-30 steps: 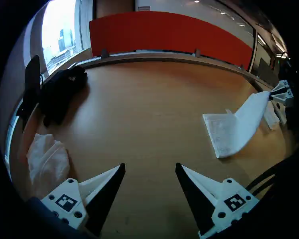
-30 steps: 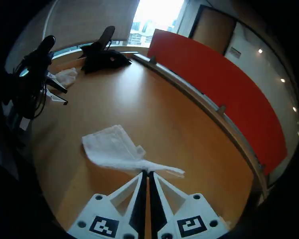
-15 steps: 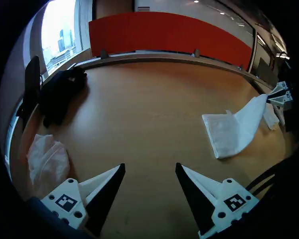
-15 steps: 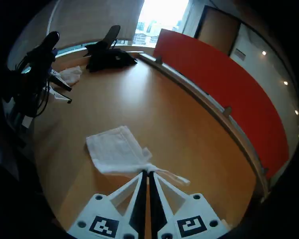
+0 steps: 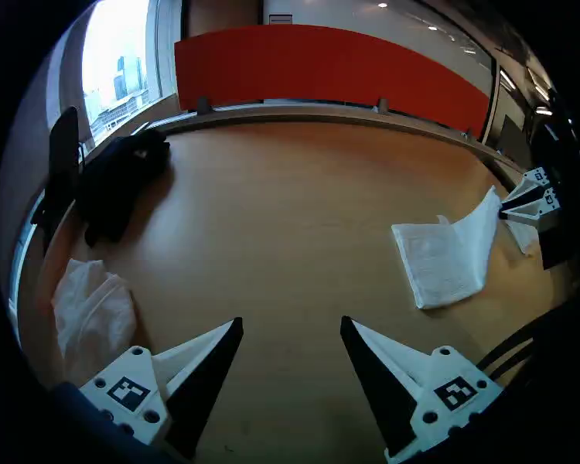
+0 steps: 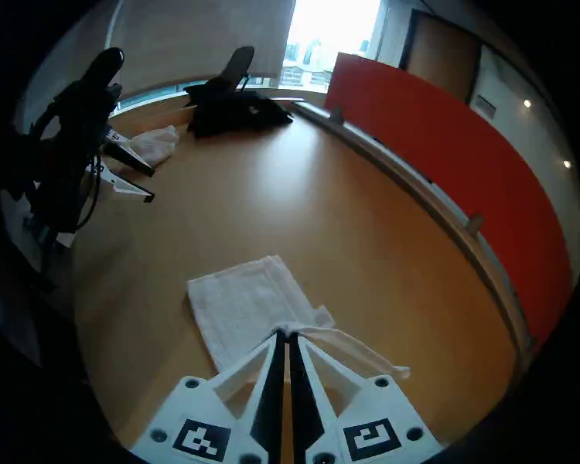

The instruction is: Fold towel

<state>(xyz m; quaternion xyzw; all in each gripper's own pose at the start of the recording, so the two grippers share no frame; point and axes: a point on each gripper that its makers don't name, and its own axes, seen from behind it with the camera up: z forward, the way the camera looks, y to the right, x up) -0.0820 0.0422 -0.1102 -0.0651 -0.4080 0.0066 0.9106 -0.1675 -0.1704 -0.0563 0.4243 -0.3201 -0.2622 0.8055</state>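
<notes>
Since a second earlier the right claw [image 6: 285, 335] had come down toward the surface [image 5: 290, 216], bringing the raised flap of the towel [image 6: 243, 305] with it, so that the flap stood lower and nearer the part lying flat. In the right gripper view the claw's two fingers were pressed together on a bunched edge of the white towel. From the pinch one strip of cloth trailed off to the right, while the flat, folded part spread out ahead and to the left on the wooden surface. In the left gripper view the same towel lay far over on the right side of the surface, its near part flat and its far edge lifted up to the other claw's tips. The left claw [image 5: 290, 321] was held well apart from the towel with its fingers spread wide and nothing between them, over bare wood. A black bag [image 5: 124, 182] sat at the far left of the surface near a dark chair [image 5: 62, 158], a crumpled white cloth [image 5: 93, 313] lay nearer at the left edge, and a red partition [image 5: 329, 69] ran along the far side.
</notes>
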